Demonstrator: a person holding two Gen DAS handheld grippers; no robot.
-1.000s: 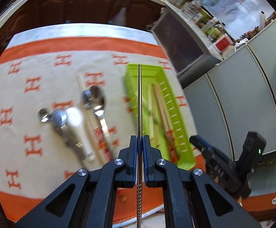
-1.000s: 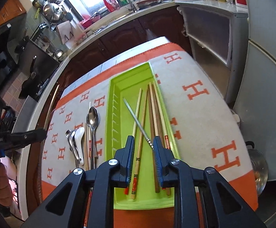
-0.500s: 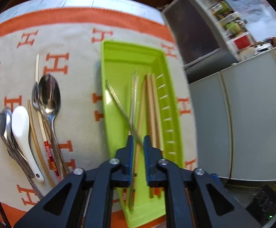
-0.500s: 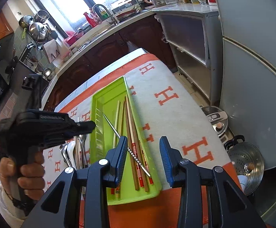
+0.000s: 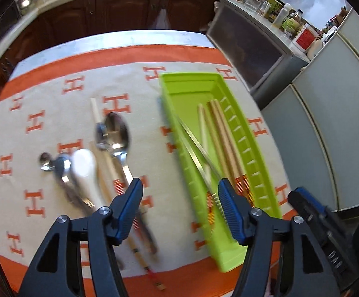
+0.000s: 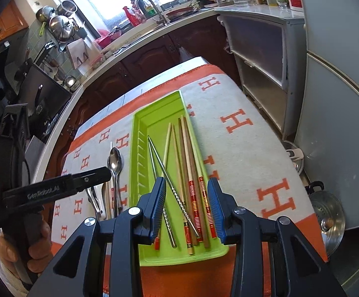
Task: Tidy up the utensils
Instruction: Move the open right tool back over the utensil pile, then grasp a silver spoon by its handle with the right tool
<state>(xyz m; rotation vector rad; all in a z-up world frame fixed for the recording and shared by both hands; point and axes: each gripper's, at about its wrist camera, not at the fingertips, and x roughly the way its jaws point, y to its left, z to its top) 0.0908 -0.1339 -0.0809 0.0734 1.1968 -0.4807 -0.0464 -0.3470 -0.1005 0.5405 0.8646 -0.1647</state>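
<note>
A lime green tray lies on the cloth and holds two metal chopsticks crossed over several wooden chopsticks. My left gripper hovers over the tray's left wall; its jaws are opening and nothing is between them. To its left on the cloth lie a steel spoon, a white ceramic spoon and loose chopsticks. My right gripper stands open above the near end of the tray, over the metal chopsticks, without touching them.
An orange and cream patterned cloth covers the table. A person's hand holds the left gripper at the left. Grey cabinets stand to the right. A steel pot sits on the floor beside the table.
The left gripper let go of the metal chopstick, which now lies in the tray, and its jaws spread wide. The right jaws widened a little.
</note>
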